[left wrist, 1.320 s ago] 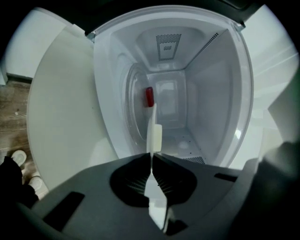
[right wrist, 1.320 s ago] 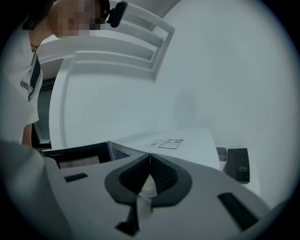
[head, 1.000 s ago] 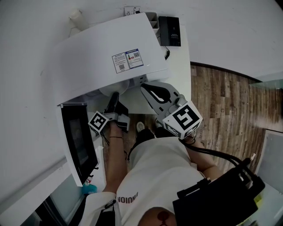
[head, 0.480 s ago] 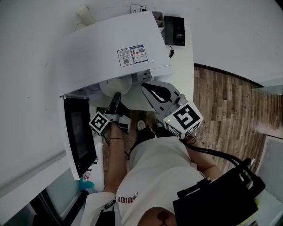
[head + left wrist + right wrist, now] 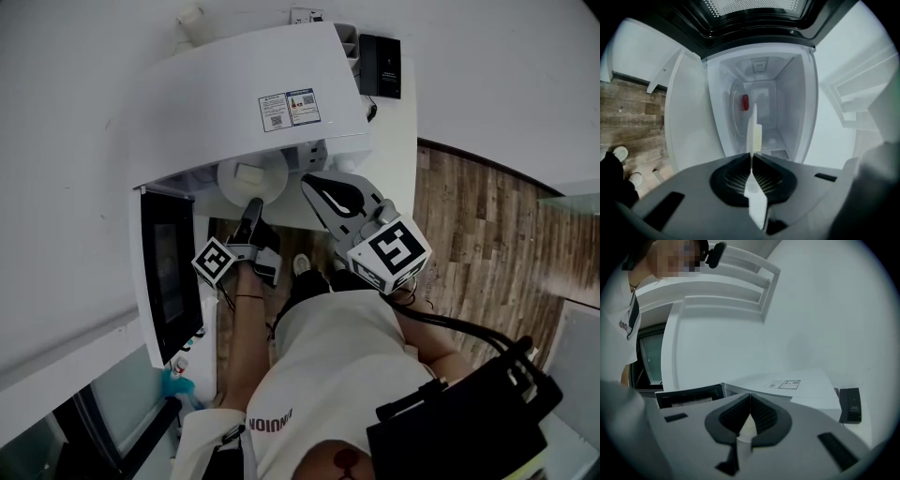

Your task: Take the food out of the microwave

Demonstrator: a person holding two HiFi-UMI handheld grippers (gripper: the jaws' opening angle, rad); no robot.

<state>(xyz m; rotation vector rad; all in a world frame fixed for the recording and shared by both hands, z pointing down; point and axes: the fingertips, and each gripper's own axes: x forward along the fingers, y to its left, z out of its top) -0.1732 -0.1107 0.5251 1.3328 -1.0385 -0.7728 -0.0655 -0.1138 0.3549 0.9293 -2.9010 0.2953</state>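
Nearest, the left gripper [image 5: 251, 210] has its jaws pinched narrowly on the rim of a round white plate [image 5: 230, 184]. The plate sits partly out of the mouth of the white box-shaped microwave oven [image 5: 244, 94]. A pale rectangular block of food [image 5: 249, 172] lies on the plate. Just beside it, the right gripper [image 5: 309, 184] has its jaws pressed together, holding nothing. The microwave's black glass door [image 5: 169, 272] stands open at the left.

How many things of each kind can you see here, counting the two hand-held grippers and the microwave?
grippers: 2, the left gripper and the right gripper
microwave: 1
plate: 1
food piece: 1
black box: 1
Total: 6
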